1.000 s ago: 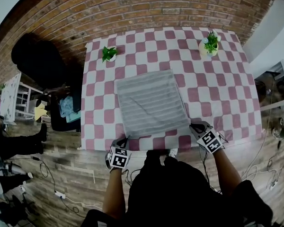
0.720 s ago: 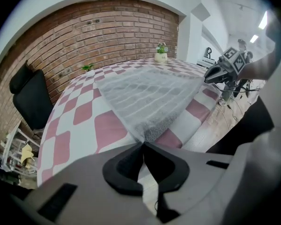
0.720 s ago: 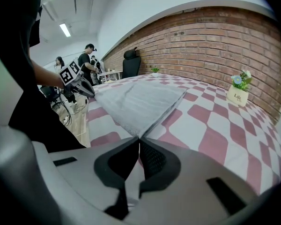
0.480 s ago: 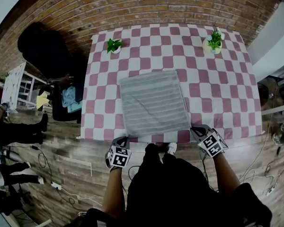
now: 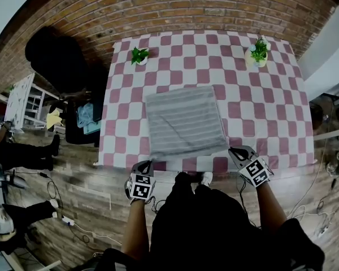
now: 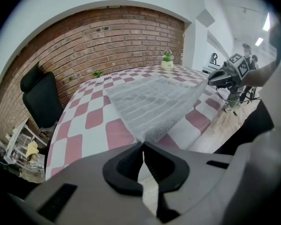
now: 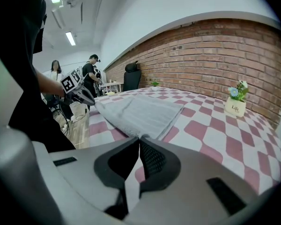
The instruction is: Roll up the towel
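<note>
A grey striped towel [image 5: 185,122] lies spread on the pink-and-white checked table [image 5: 254,112]. Its near edge hangs raised between my two grippers. My left gripper [image 5: 149,164] is shut on the towel's near left corner, which shows pinched at the jaw tips in the left gripper view [image 6: 143,142]. My right gripper [image 5: 232,150] is shut on the near right corner, and the cloth runs out from its closed jaws [image 7: 139,137]. The towel [image 6: 154,100] slopes down from both corners onto the table. In the right gripper view the towel [image 7: 143,110] sags slightly in its middle.
Two small potted plants stand at the far corners of the table, one on the left [image 5: 139,55] and one on the right [image 5: 258,51]. A black chair [image 5: 53,61] and a low shelf [image 5: 82,120] stand left of the table. People stand on the floor at left.
Both grippers have risen a little with the towel's near corners, lifting its near edge off the table. The head view has shifted slightly.
</note>
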`<state>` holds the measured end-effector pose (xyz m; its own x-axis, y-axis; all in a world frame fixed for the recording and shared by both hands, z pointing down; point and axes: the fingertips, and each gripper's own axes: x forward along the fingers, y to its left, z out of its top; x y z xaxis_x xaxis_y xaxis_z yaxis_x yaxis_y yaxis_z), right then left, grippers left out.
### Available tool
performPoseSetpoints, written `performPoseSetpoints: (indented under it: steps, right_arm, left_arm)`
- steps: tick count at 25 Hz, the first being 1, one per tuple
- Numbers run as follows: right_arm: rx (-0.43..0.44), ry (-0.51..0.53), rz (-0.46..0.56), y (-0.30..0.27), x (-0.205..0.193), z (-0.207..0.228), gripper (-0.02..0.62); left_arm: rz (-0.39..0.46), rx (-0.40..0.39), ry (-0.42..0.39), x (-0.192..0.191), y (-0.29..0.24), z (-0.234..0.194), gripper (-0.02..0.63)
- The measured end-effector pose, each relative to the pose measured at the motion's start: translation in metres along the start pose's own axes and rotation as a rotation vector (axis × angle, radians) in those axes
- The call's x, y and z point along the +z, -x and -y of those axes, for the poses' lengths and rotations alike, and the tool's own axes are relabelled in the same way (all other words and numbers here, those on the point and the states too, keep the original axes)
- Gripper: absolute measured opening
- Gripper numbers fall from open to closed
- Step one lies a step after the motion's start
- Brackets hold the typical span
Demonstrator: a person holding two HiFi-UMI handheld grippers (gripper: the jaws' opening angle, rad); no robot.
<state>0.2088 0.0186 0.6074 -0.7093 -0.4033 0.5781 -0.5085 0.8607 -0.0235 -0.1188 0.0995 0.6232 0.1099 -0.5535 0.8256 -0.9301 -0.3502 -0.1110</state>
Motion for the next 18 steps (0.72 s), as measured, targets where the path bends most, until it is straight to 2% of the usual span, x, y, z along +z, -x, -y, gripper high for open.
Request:
performPoseSetpoints:
  steps: [2,11,18]
  right_arm:
    - [-0.007,0.005,0.010,-0.001,0.007,0.005,0.006]
    - [-0.044,0.019,0.070,-0.018,0.044,0.037,0.006]
    - [-0.076,0.027,0.090,-0.038,0.069,0.065,0.006]
  left_arm:
    - [0.016,0.008,-0.012,0.008,0.000,-0.006,0.009]
    - [0.073,0.019,0.023,0.050,-0.006,-0.037,0.009]
    - [0.104,0.026,0.004,0.083,-0.019,-0.065,0.009]
